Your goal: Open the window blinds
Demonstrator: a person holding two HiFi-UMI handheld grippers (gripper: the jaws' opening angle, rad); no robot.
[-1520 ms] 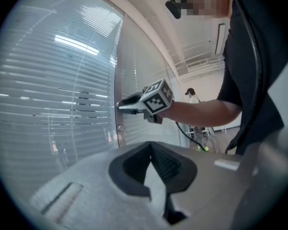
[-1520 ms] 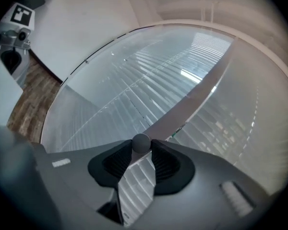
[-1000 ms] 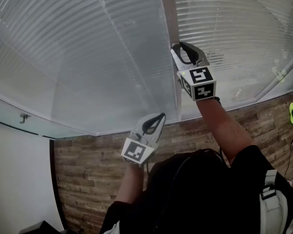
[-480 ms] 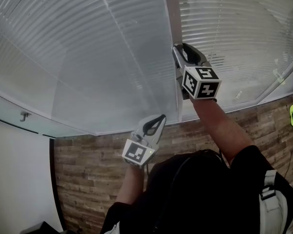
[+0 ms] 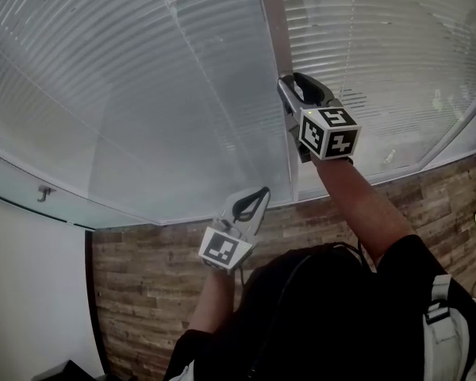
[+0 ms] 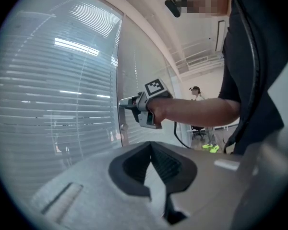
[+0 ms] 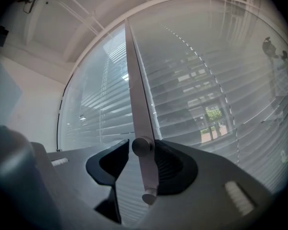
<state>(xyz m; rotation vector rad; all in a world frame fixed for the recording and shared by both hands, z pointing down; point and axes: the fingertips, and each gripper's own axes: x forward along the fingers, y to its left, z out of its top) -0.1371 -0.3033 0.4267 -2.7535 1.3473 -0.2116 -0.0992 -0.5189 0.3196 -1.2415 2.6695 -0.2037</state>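
Landmark: the metal frame post (image 5: pixel 279 38) between two glazed panes. The window blinds (image 5: pixel 182 94) hang behind the glass on both sides of it. Slats left of the post read as nearly flat and shut. Slats right of the post let some outdoor green and a building through. A small round knob (image 7: pixel 142 146) sits on the post face, and a smaller stud (image 7: pixel 149 195) lies just below it. The right gripper (image 7: pixel 139 164) is raised to the post with the knob between its jaws. The jaws have just been opening: the knob lies against one pad with a gap to the other, so nothing is clamped. The left gripper (image 5: pixel 250 201) hangs low, left of the post foot, its tips together and empty. Likely step: turning the knob to tilt the slats. Risks as I judge them:
- The knob is smooth and round, so a loose bite would slip and leave the slats where they are.
- Re-closing off-centre could catch the post edge instead of the knob.
- Overturning could tip the slats shut the opposite way.
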